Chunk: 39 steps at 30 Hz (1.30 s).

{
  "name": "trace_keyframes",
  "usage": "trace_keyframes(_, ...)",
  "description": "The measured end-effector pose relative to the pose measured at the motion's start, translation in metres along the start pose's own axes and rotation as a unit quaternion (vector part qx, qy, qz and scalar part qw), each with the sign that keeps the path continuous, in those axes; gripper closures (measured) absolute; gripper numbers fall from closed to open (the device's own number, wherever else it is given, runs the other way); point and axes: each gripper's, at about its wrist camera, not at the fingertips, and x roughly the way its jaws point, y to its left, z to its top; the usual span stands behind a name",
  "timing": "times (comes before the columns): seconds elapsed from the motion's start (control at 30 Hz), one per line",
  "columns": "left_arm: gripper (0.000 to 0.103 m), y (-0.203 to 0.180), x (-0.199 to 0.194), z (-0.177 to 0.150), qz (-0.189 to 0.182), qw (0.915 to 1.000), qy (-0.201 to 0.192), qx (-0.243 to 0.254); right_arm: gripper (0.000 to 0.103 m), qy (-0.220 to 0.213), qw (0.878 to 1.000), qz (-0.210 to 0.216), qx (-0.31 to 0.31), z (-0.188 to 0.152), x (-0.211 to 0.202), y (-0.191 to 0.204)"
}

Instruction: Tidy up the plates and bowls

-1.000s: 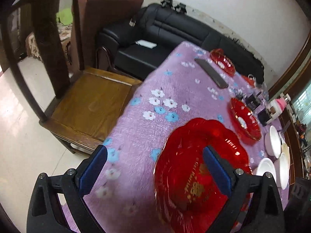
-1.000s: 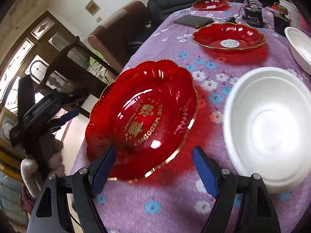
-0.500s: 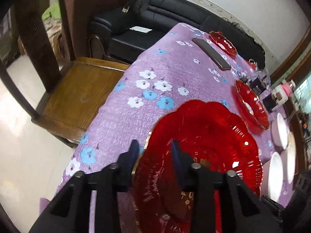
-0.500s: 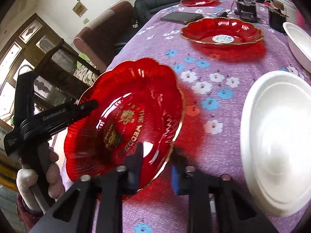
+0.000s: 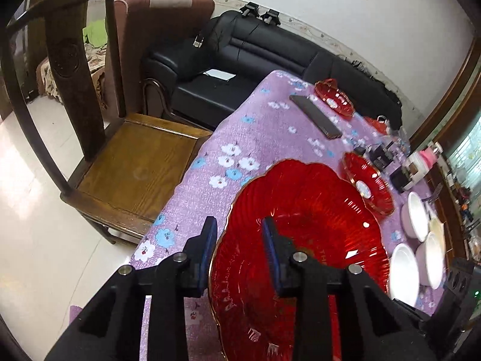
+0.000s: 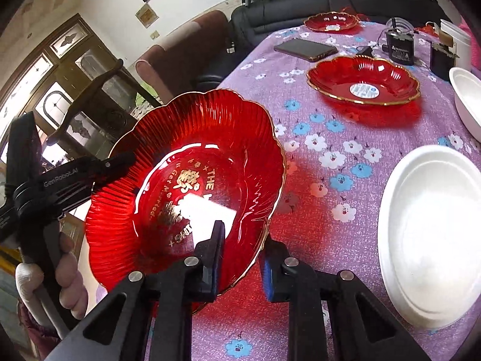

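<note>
A large red scalloped plate with gold lettering (image 6: 192,180) is held by both grippers and tilted up off the purple floral tablecloth (image 6: 345,156). My left gripper (image 5: 240,240) is shut on its near rim in the left wrist view, where the plate (image 5: 309,228) fills the foreground. My right gripper (image 6: 240,252) is shut on the plate's opposite rim. The left gripper also shows at the left of the right wrist view (image 6: 117,162). A second red plate (image 6: 363,79) and a third, smaller one (image 6: 330,21) lie further back.
A white bowl (image 6: 433,231) sits right of the held plate, another (image 6: 466,99) behind it. A phone (image 6: 305,49) and small black devices (image 6: 398,48) lie at the far end. A wooden chair (image 5: 126,156) and black sofa (image 5: 255,69) stand beside the table.
Both grippers went from open around the red plate to shut on its rims. The plate has been lifted and tilted off the cloth.
</note>
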Motion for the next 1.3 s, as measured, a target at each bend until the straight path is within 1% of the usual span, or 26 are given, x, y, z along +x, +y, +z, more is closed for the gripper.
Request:
trace_keyframes(0.2,0.073,0.005,0.032,-0.011,0.01,0.9994,0.033,-0.01,0.079,0.014,1.0,-0.016,0.007,0.001,0.015,-0.011)
trace_keyframes(0.3,0.073,0.003,0.044,-0.017,0.019,0.9988,0.045,-0.007,0.08,0.017,1.0,-0.022,0.01,0.001,0.018,-0.018)
trace_keyframes(0.43,0.072,0.002,0.043,-0.02,0.02,0.999,0.038,-0.009,0.08,0.016,0.999,-0.027,0.006,0.0,0.02,-0.018)
trace_keyframes(0.53,0.067,0.002,0.037,-0.021,0.018,0.9991,0.037,-0.013,0.078,0.012,0.999,-0.037,0.0,-0.001,0.019,-0.014)
trace_keyframes(0.57,0.065,0.002,0.033,-0.021,0.018,0.9992,0.032,-0.013,0.077,0.012,0.999,-0.038,-0.003,-0.001,0.019,-0.012)
trace_keyframes(0.63,0.056,0.001,0.023,-0.021,0.022,0.9995,0.022,-0.012,0.074,0.01,0.999,-0.038,-0.005,-0.002,0.017,-0.011)
trace_keyframes(0.67,0.052,0.001,0.017,-0.022,0.024,0.9995,0.014,-0.012,0.072,0.008,0.999,-0.038,-0.007,-0.002,0.015,-0.01)
trace_keyframes(0.7,0.046,0.001,0.011,-0.021,0.026,0.9995,0.007,-0.013,0.07,0.006,0.999,-0.039,-0.009,-0.003,0.014,-0.008)
trace_keyframes(0.73,0.043,0.001,0.004,-0.022,0.029,0.9995,-0.001,-0.015,0.068,0.005,0.999,-0.04,-0.012,-0.003,0.012,-0.006)
trace_keyframes(0.8,0.042,0.0,-0.01,-0.022,0.035,0.9991,-0.014,-0.018,0.066,0.002,0.999,-0.042,-0.015,-0.005,0.007,-0.005)
trace_keyframes(0.87,0.039,-0.001,-0.025,-0.025,0.038,0.9987,-0.027,-0.022,0.066,0.0,0.999,-0.041,-0.02,-0.009,0.0,-0.003)
trace_keyframes(0.93,0.031,-0.005,-0.044,-0.029,0.039,0.9978,-0.048,-0.025,0.066,-0.001,0.999,-0.032,-0.022,-0.014,-0.009,-0.004)
trace_keyframes(1.0,0.028,-0.011,-0.059,-0.033,0.041,0.9968,-0.065,-0.024,0.066,-0.007,0.999,-0.024,-0.027,-0.021,-0.019,-0.004)
trace_keyframes(1.17,0.023,-0.039,-0.093,-0.048,0.039,0.9938,-0.105,0.001,0.066,-0.035,0.998,-0.003,-0.044,-0.039,-0.062,-0.004)
trace_keyframes(1.23,0.02,-0.054,-0.102,-0.054,0.036,0.9925,-0.116,0.014,0.065,-0.048,0.998,0.0,-0.041,-0.045,-0.083,-0.016)
trace_keyframes(1.3,0.017,-0.073,-0.112,-0.061,0.03,0.9904,-0.13,0.035,0.062,-0.061,0.998,-0.009,-0.03,-0.05,-0.101,-0.031)
